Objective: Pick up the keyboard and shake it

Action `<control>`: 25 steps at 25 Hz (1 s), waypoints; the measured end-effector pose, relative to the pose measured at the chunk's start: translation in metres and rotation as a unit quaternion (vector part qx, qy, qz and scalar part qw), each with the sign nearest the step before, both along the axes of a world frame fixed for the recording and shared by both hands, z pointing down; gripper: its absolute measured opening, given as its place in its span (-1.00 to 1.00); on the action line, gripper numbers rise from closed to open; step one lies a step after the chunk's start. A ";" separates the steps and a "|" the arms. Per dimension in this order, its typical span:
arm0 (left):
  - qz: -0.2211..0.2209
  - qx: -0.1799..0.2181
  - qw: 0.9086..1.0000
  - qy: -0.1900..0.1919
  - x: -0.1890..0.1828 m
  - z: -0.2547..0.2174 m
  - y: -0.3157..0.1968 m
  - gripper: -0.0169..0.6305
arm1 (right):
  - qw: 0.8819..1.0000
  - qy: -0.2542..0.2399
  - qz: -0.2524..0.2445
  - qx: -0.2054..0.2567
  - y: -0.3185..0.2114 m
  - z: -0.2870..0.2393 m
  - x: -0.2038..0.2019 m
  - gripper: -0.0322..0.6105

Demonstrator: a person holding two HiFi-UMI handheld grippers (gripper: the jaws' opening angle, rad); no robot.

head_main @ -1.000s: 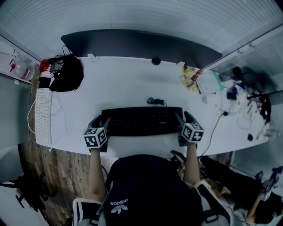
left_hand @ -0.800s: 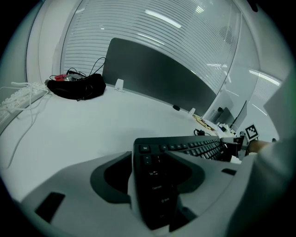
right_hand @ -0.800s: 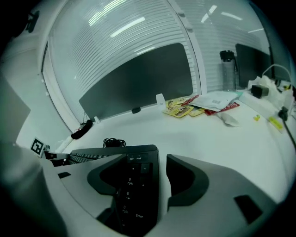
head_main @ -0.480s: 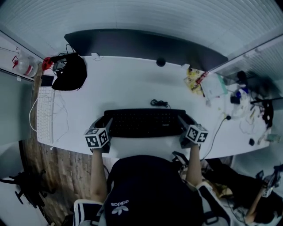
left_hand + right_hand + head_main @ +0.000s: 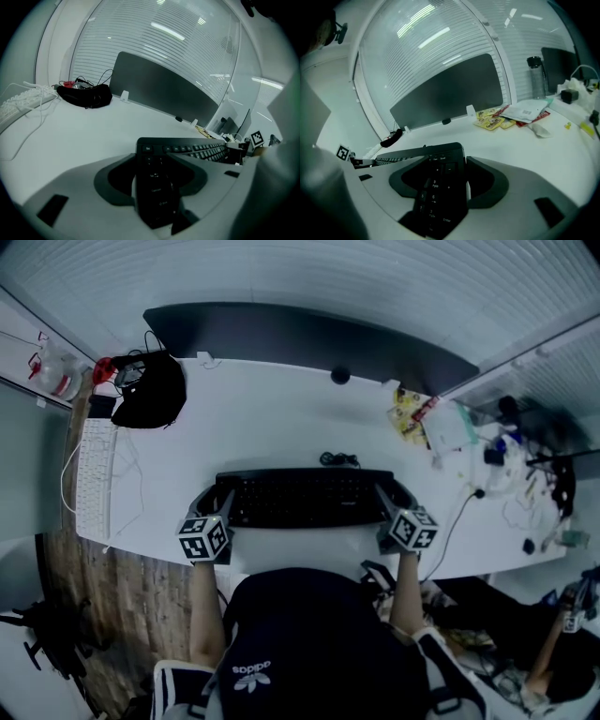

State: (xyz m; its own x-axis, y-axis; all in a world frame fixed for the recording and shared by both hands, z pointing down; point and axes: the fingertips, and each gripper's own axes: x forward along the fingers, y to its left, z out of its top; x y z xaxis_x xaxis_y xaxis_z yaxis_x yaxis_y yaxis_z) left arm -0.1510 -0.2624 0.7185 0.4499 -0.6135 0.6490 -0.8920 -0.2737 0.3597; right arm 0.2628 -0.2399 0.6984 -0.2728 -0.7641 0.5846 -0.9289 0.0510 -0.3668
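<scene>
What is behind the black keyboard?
Just behind the keyboard lies a small coiled black cable, then bare white desk up to a dark panel. Anything under the keyboard is covered, so I cannot see it.

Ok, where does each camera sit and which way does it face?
Head view: on the head, looking steeply down at the keyboard; shows torso, forearms, left gripper, right gripper.
Left gripper view: rides that gripper, faces rightward along the keyboard; own jaws clamp its end.
Right gripper view: mirror image, faces leftward, jaws on the other end.
All three share the keyboard.
</scene>
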 end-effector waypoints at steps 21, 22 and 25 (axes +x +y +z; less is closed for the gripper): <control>-0.006 0.222 0.974 0.048 0.006 -0.155 -0.048 -0.35 | 0.974 0.053 -0.027 0.219 -0.027 -0.192 -0.002 -0.16; -0.005 0.234 0.971 0.050 0.007 -0.165 -0.050 -0.35 | 0.971 0.058 -0.027 0.230 -0.027 -0.201 0.000 -0.16; -0.004 0.270 0.961 0.057 0.011 -0.194 -0.055 -0.35 | 0.963 0.063 -0.027 0.260 -0.028 -0.229 0.004 -0.16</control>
State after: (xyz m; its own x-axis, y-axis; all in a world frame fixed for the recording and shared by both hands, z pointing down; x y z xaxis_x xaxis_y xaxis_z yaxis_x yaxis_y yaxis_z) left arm -0.1404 -0.3178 0.5248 0.4924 -0.8510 0.1827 -0.8585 -0.4404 0.2627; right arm 0.2670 -0.2675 0.4696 -0.2718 -0.9495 0.1570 -0.9554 0.2466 -0.1627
